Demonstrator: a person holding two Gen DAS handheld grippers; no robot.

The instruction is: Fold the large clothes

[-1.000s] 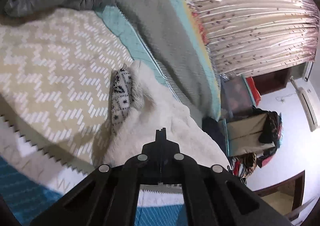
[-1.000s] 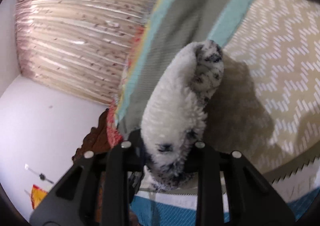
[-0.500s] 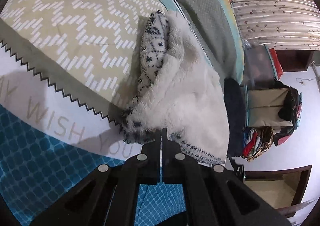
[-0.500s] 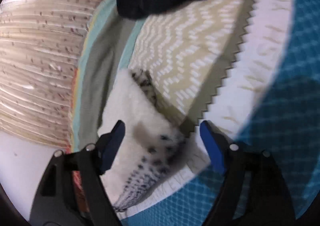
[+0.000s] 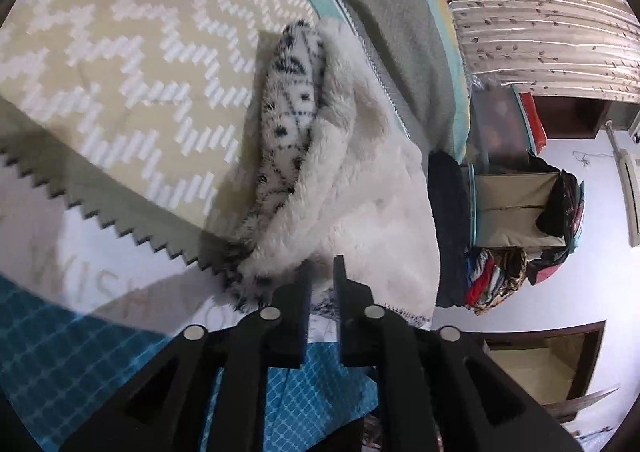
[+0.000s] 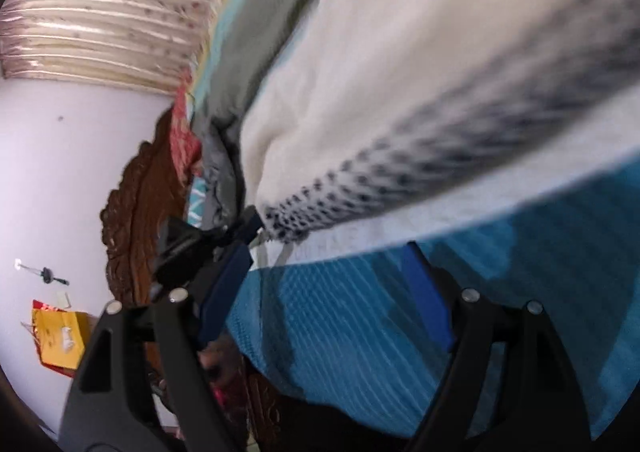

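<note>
1. Two fragments of pale grey lettering can be read on the white band of the bedspread (image 5: 120, 252) in the left wrist view: "WISH" at about 8 o'clock, then "YO", cut off by the gripper.
2. One fleece garment (image 5: 352, 180), white pile with a black-dotted knit outside, lies folded on the bedspread from the centre toward 4 o'clock; its dotted hem reaches the white band.
3. Left gripper (image 5: 322, 292): its jaws stand a narrow slit apart, having just been opening. Half a second ago they were pressed together. The garment's edge lies at the fingertips; whether the pads touch it I cannot tell.
4. Right gripper (image 6: 332, 292): jaws wide, blue pads showing, nothing between them. A second ago they pinched the fleece; now it lies beyond the tips from 12 to 3 o'clock, blurred, with teal bedspread below.
5. Curtain (image 6: 100, 4) fills 10 to 11 o'clock in the right wrist view, with a carved wooden headboard (image 6: 136, 212) at 9 o'clock.
</note>
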